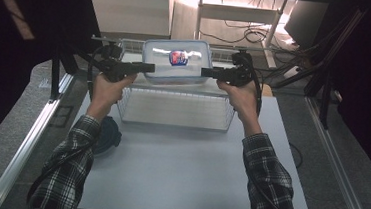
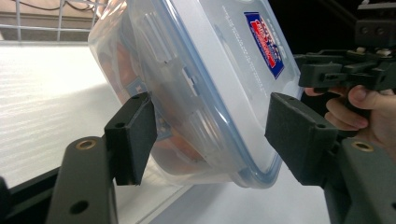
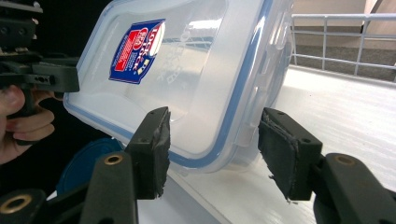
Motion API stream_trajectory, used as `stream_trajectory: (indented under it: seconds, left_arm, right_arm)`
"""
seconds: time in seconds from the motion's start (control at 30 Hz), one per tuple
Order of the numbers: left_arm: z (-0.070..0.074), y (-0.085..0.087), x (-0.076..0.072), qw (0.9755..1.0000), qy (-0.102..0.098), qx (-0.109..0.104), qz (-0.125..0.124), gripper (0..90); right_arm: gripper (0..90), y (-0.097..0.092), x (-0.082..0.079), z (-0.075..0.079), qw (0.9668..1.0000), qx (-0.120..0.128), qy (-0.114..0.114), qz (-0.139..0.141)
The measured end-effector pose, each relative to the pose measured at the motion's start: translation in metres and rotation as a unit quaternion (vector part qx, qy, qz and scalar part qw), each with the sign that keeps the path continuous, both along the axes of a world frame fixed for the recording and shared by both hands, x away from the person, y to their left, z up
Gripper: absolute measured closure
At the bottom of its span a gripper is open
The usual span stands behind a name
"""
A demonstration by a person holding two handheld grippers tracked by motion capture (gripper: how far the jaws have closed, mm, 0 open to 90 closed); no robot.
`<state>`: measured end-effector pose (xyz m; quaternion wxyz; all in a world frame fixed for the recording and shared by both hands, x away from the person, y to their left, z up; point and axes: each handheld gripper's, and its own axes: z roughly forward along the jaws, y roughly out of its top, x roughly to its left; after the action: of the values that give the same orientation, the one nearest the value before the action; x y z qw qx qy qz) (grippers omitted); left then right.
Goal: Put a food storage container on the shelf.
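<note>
High view, both hands (image 1: 107, 86) level, grippers (image 1: 143, 67) flanking container (image 1: 177, 58)

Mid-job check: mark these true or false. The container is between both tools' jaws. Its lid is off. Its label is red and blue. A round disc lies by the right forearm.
1. The container is between the jaws of the left tool and the right tool: true.
2. Its lid is off: false, the blue-sealed lid is on.
3. Its label is red and blue: true.
4. A round disc lies by the right forearm: false, it lies by the left forearm.
</note>
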<state>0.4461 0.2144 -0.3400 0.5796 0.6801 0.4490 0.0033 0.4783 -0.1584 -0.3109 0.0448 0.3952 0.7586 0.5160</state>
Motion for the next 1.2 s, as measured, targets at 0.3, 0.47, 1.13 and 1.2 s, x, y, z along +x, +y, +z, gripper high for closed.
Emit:
stream_trajectory:
  seconds: [0.3,0.47,1.13,1.2]
  left_arm:
    - [0.008,0.001,-0.005,0.9977,-0.023,0.041,0.048,38.5]
    - [0.014,-0.001,-0.008,0.9949,-0.037,0.068,0.064,44.3]
    - [0.016,0.004,-0.020,0.9953,-0.055,0.063,0.050,35.1]
    - [0.016,0.006,-0.026,0.9954,-0.060,0.060,0.044,31.1]
  right_arm:
    - [44.0,0.001,-0.001,0.003,0.9998,0.003,-0.004,-0.018]
    - [44.4,0.003,-0.004,0.006,0.9994,-0.002,-0.011,-0.034]
    - [33.3,0.000,-0.015,0.011,0.9989,-0.013,-0.034,-0.030]
    - [29.5,-0.004,-0.018,0.012,0.9984,-0.009,-0.046,-0.030]
